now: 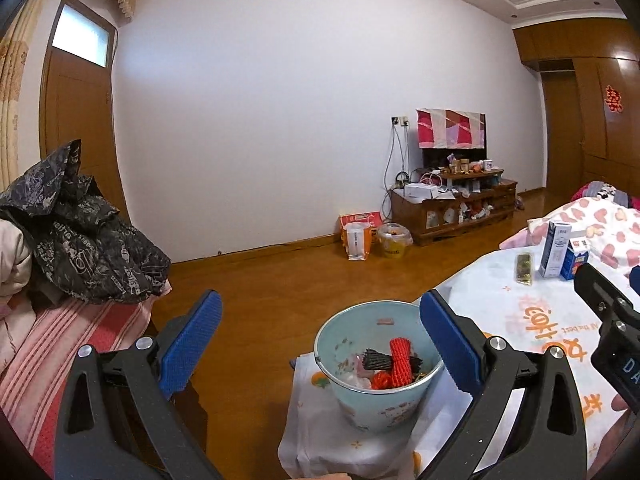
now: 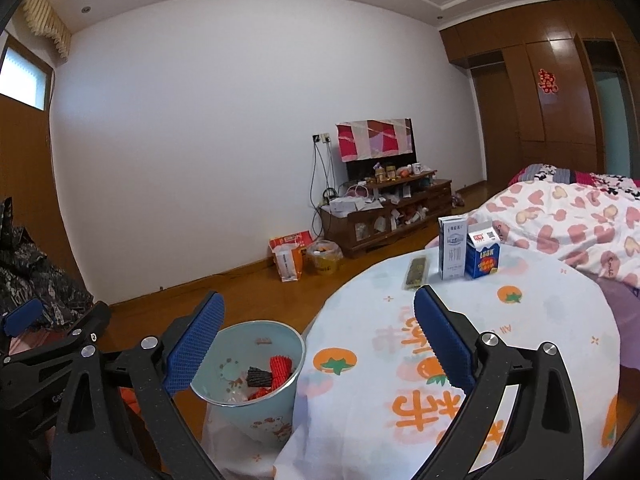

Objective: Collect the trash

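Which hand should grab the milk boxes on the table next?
Probably the right. The right gripper is open over the table, facing the white carton and blue carton. The left gripper hangs open over the bin.

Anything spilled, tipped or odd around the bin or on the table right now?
Nothing stands out. The bin stands upright beside the table, with red and black foam netting inside and no spill visible around it. Two cartons stand upright on the cloth next to a flat wrapper.
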Available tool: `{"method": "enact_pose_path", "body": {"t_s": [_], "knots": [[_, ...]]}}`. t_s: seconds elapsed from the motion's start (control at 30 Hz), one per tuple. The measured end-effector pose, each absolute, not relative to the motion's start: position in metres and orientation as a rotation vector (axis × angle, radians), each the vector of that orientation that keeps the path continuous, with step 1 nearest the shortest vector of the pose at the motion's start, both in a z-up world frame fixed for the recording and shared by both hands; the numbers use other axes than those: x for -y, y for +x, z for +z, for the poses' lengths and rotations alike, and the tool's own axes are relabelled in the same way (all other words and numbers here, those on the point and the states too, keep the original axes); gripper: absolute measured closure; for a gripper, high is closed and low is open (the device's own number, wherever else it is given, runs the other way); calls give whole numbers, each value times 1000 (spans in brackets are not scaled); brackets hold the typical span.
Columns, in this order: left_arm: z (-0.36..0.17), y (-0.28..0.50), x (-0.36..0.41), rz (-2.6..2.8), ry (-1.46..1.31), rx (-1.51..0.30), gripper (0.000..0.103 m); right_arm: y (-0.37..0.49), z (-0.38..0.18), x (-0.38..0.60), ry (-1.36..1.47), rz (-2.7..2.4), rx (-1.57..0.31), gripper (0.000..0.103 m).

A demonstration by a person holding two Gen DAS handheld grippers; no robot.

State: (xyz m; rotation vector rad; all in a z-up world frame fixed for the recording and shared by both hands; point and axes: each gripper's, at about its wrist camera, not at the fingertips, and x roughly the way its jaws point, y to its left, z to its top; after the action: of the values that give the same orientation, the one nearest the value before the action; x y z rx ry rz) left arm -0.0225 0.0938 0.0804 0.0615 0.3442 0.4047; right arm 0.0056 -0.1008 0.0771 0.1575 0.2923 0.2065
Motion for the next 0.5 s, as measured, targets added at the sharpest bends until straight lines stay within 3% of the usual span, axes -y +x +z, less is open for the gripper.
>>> {"method": "enact_pose_path", "body": {"t_s": [0.5], "knots": [[79,-23,-97,389,36,-360,6,3,75,101,164,204,-306,9]]}}
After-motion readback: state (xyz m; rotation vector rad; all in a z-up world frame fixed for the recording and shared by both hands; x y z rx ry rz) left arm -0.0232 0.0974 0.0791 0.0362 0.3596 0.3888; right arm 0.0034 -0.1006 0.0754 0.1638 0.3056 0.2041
